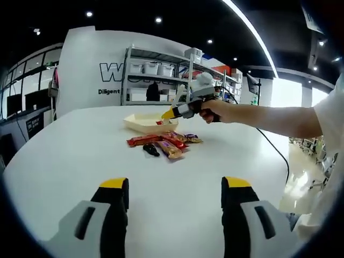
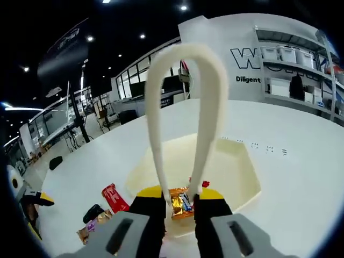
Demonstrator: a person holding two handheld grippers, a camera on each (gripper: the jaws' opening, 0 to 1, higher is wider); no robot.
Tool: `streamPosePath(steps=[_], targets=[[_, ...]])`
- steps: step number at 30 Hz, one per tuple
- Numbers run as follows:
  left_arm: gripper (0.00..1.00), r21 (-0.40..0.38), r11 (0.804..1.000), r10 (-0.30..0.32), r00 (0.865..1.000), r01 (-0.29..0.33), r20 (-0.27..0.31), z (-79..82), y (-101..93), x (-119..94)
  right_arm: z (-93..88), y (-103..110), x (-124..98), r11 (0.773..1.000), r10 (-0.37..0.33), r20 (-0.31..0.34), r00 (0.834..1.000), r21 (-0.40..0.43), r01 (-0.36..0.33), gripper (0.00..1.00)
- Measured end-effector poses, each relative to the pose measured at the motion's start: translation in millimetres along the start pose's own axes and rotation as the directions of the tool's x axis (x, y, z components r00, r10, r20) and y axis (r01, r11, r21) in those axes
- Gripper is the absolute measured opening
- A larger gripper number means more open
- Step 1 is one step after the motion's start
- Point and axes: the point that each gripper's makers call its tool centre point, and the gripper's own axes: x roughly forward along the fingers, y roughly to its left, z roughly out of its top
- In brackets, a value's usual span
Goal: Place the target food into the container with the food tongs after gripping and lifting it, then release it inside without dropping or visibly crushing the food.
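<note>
- White table [image 1: 80,161] spreads wide under a showroom wall with shelves [image 1: 156,75] behind.
- Cream tray [image 2: 236,177] sits on the table, shallow and open.
- Left gripper [image 1: 174,196] hovers low over bare table, jaws wide apart, nothing between them.
- Right gripper [image 2: 179,207] squeezes the looped white tongs [image 2: 183,97], jaws narrow on both arms.
- Tong tips pinch a gold-wrapped snack [image 2: 180,203] above the tray.
- More wrapped snacks [image 1: 164,142] lie piled just beside the tray.
</note>
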Motion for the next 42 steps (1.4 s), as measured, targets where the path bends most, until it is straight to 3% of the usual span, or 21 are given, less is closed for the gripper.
streamPosePath(steps=[5,12,22,32,42], targets=[[0.69,-0.002,1.000,0.002,1.000,-0.002,0.007,4.7,2.9,1,-7.8,-9,8,1.000,-0.019,-0.028,0.999,-0.020,0.019,0.13],[0.68,0.000,1.000,-0.002,1.000,0.002,0.002,2.6,1.8,2,-2.5,-18,19,0.995,-0.053,-0.032,0.998,-0.087,0.050,0.15],[0.68,-0.015,1.000,0.006,1.000,-0.006,0.011,1.1,3.4,-5,2.4,-18,18,0.996,-0.065,-0.008,0.998,-0.062,0.064,0.17],[0.68,-0.035,0.999,0.003,1.000,-0.002,0.016,-0.3,1.5,-7,14.5,-12,1,0.997,-0.059,0.034,0.998,-0.052,0.060,0.16],[0.68,-0.026,1.000,-0.013,1.000,0.014,0.025,4.3,-10.1,-6,35.5,0,-40,0.999,-0.030,0.105,0.994,-0.037,0.034,0.17]])
